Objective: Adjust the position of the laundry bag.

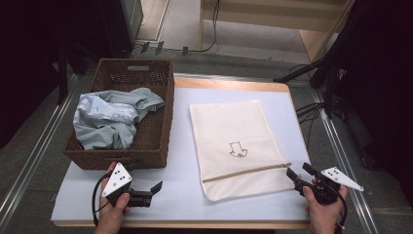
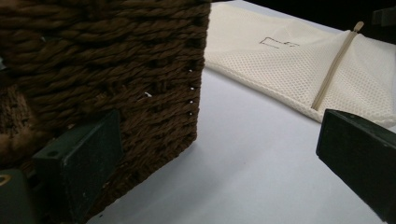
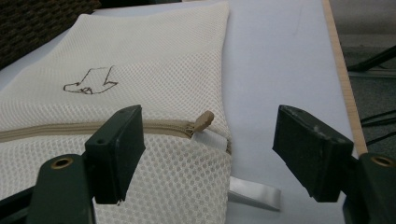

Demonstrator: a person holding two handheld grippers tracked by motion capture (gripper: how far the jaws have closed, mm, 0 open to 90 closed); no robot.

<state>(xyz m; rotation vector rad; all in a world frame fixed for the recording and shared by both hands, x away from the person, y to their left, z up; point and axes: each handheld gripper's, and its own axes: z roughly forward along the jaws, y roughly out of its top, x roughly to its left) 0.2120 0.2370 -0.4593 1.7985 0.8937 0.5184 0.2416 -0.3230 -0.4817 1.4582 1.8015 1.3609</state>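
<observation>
Both tools sit wide with nothing between the jaws. Right tool (image 1: pixel 297 176) hovers just off the mesh laundry bag (image 1: pixel 234 146), lined up on the zipper pull (image 3: pixel 203 119) at the bag's 4 o'clock corner. Left tool (image 1: pixel 155 187) idles at 6 o'clock of the wicker basket (image 1: pixel 160 122), near its front wall. Bag lies flat mid-bench (image 1: pixel 185 195), zipper shut as far as I can tell. Clothes (image 1: pixel 109 119) are heaped in the basket.

Risks as I judge them: the pull is small (easy to pinch mesh instead), and with nothing pinning the bag, tugging would drag the whole bag rather than run the slider. Left tool could bump the basket.
</observation>
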